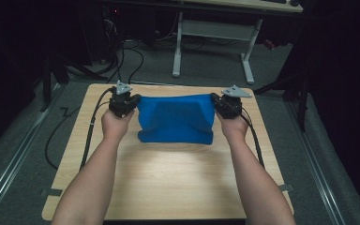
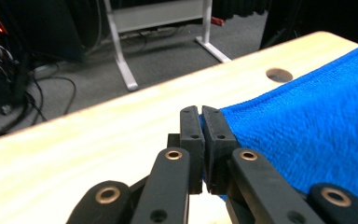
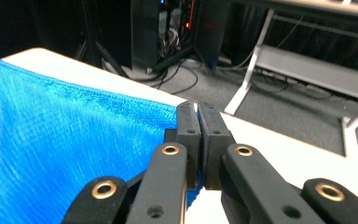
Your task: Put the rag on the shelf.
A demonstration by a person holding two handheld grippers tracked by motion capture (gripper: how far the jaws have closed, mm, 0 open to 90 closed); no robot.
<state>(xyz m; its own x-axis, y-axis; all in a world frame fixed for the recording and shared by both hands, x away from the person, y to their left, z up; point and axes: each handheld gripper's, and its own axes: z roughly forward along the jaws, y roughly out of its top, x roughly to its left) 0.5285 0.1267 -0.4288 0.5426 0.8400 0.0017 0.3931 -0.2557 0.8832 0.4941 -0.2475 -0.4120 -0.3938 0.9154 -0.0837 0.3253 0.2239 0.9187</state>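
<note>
With my left gripper (image 1: 130, 103) and right gripper (image 1: 219, 104) each clamped tight on a far corner of the blue towel (image 1: 176, 118), I'm holding it stretched above the table (image 1: 168, 178), probably mid-fold, next needing both corners moved together.

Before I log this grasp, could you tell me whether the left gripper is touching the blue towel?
Touching. In the left gripper view, the left gripper has its jaws shut on a corner of the blue towel, the fabric pinched between the pads.
</note>
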